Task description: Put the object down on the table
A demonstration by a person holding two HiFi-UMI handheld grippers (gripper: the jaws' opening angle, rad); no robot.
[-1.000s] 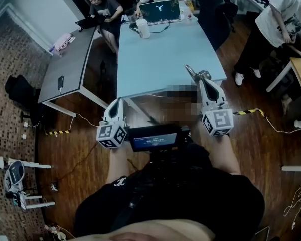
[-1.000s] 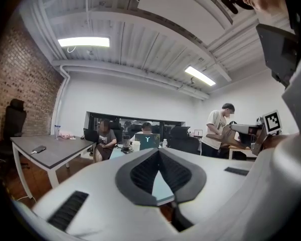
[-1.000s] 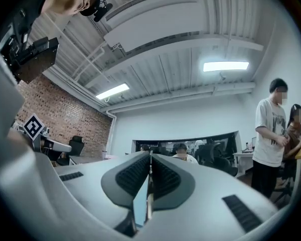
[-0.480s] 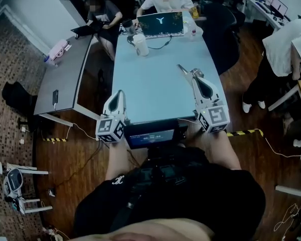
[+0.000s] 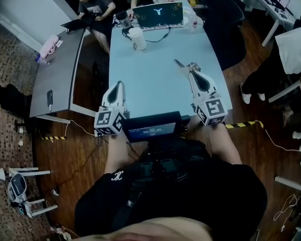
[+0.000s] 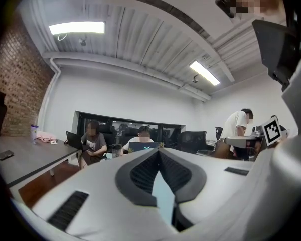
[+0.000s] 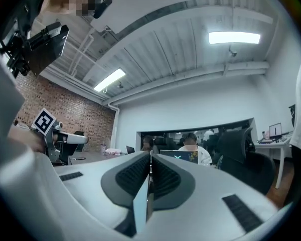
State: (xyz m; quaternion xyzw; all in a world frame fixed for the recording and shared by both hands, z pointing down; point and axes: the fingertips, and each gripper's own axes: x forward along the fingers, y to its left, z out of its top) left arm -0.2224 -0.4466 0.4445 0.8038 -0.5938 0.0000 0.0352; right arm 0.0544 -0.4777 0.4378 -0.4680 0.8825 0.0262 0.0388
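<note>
1. Both grippers are reaching further in over the desk than a second ago, when they were hanging at its near edge; the person is closing in on it.
2. Nearest, the left gripper is hovering over the desk's near-left part, its fingers pressing together on nothing.
3. Beside it, the right gripper is keeping its fingers clamped on a thin object. This object is sticking out past the fingertips, up and to their left, above the desk and apparently not yet touching it.
4. I cannot tell what the object is. It is looking slim, stiff and light, so it is probably needing little force. A narrow thing like this may be rolling or pivoting once let go. The hold near its end is suiting a low release that lays it flat.
5. Just ahead of the fingers, bare desk surface is waiting. Well beyond them, a white cup and a laptop are standing at the far end, where seated people are working.
</note>
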